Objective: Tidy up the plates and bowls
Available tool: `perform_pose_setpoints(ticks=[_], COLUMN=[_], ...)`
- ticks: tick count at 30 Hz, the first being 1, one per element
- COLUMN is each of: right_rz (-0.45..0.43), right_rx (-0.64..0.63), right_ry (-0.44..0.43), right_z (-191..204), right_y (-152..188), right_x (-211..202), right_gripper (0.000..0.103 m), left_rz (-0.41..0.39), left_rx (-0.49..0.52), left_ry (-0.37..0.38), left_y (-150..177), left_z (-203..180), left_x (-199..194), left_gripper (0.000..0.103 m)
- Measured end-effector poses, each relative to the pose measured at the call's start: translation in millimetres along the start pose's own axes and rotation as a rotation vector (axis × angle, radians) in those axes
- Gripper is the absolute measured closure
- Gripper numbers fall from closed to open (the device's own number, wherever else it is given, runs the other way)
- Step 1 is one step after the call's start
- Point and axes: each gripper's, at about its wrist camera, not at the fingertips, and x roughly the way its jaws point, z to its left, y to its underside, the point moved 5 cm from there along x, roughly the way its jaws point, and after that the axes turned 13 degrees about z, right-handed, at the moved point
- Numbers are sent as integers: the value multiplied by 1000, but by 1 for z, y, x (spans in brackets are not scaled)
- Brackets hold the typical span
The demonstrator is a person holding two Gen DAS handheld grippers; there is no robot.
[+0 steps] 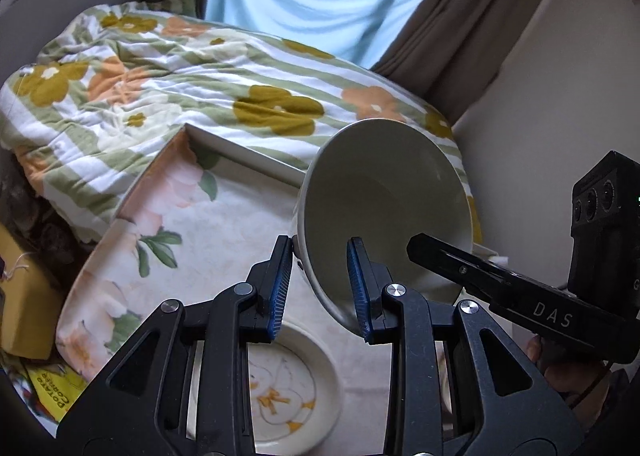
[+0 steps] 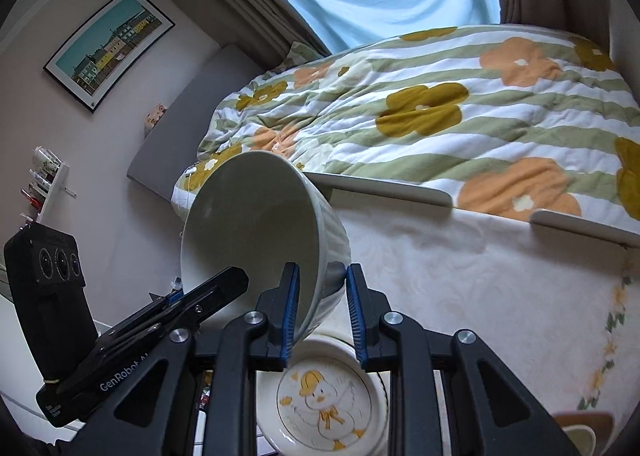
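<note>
A white ribbed bowl [image 1: 380,196] is held tilted above the table by both grippers. My left gripper [image 1: 320,284] is shut on the near left part of its rim, one pad inside and one outside. My right gripper [image 2: 322,308] is shut on the rim at the other side of the bowl [image 2: 256,224]. The right gripper's finger [image 1: 460,268] reaches into the bowl in the left wrist view. A cream plate with a yellow duck picture [image 2: 320,404] lies flat on the table under the bowl; it also shows in the left wrist view [image 1: 280,396].
The table has a pale floral cloth [image 1: 180,224] and a raised white edge [image 2: 380,184]. A bed with a flowered striped quilt [image 1: 160,76] lies behind it. A yellow box [image 1: 24,296] sits at the left. A wall is close on the right [image 1: 540,104].
</note>
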Motion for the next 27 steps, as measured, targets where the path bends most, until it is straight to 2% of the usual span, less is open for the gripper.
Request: perform_pose_setpoints(ticks=[3, 9, 16, 21, 27], right_rz=[-38, -81, -91, -58, -9], right_rx=[18, 103, 203, 278, 354], right_ry=[38, 59, 108, 131, 132], right_z=[-16, -59, -113, -147, -174], right_y=[33, 97, 152, 177, 196], right_x=[-34, -81, -113, -114, -99], right_gripper=[81, 81, 81, 81, 81], left_rz=[19, 74, 174, 271, 351], left_rx=[53, 136, 215, 260, 294], left_ry=[18, 57, 90, 75, 29], left_y=[31, 86, 131, 152, 165], left_z=[-39, -105, -164, -186, -190], left_x=[-2, 8, 39, 74, 107], left_gripper=[78, 78, 78, 78, 78])
